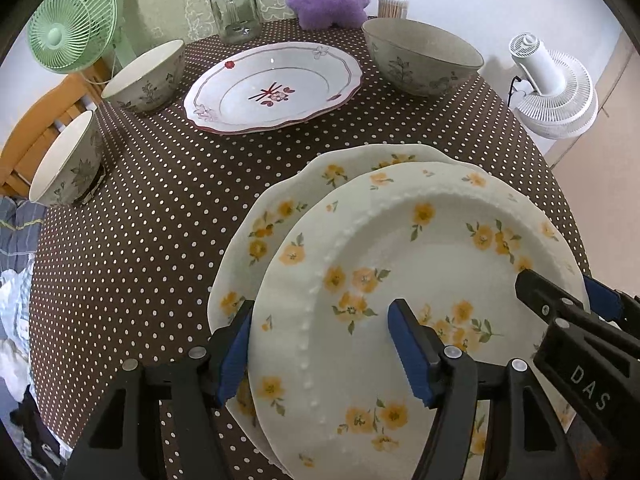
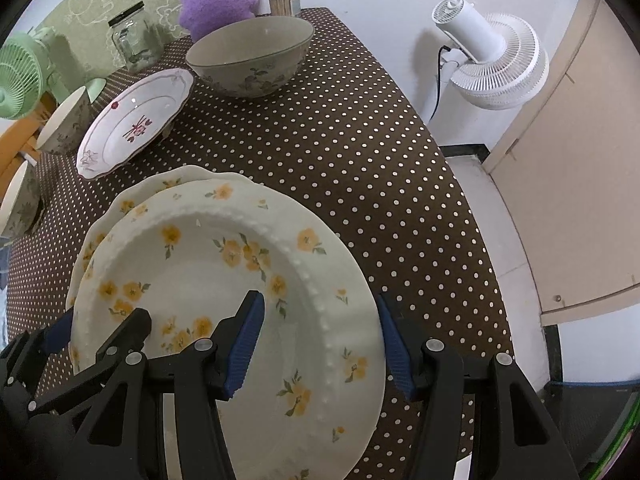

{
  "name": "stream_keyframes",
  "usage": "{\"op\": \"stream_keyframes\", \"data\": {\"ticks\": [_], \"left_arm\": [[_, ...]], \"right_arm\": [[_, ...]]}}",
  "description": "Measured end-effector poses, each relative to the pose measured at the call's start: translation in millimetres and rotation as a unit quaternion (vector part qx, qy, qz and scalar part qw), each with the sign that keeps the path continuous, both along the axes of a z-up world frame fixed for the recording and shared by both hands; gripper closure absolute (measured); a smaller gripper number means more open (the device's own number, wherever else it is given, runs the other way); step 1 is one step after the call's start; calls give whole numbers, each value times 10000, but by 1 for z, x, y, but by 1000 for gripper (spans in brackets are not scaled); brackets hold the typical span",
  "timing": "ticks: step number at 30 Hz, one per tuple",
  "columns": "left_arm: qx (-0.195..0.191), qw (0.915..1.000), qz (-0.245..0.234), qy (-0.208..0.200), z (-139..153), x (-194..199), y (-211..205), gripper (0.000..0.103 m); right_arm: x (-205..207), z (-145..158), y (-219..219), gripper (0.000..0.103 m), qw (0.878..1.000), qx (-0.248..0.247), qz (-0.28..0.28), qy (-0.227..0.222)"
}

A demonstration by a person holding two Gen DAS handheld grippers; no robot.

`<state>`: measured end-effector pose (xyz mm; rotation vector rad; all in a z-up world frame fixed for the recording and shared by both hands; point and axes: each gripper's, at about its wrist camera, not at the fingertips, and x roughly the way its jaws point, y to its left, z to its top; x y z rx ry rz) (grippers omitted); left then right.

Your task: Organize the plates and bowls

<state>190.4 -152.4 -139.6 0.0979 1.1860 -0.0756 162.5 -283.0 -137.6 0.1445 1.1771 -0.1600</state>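
Yellow-flower plates stacked between my fingers

The top plate [image 1: 400, 248] lies on a second yellow-flower plate [image 1: 280, 200] on the dotted bench [image 1: 160, 200]. My left fingers [image 1: 320, 348] stand spread astride its left rim, one pad outside, one over the inside; I see no pinching. My right fingers [image 2: 320, 344] straddle the right rim the same way, also spread. Beyond the fingertips are a red-patterned plate [image 1: 276, 88] and three bowls [image 1: 424, 56].

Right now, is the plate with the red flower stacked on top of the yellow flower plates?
No, the red flower plate lies alone on the dotted tablecloth, apart from the two stacked yellow flower plates.
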Motion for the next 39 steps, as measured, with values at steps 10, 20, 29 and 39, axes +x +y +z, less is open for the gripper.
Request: {"op": "stream_keyframes", "data": {"ticks": [10,20,29,39], "left_arm": [[526,9985,-155,-65,-2,-1,-9,35],[718,9969,-57,-326,10,1,-3,35],[749,9964,15,-400,13,4,5,34],[637,9975,64,-297,8,10,18,34]], "right_arm": [[-6,9,-5,57,9998,-106,93,-115],[7,8,1,62,9997,-64,231,-103],[23,2,14,60,9993,-113,366,-45],[31,-1,25,54,9991,-320,289,-31]]}}
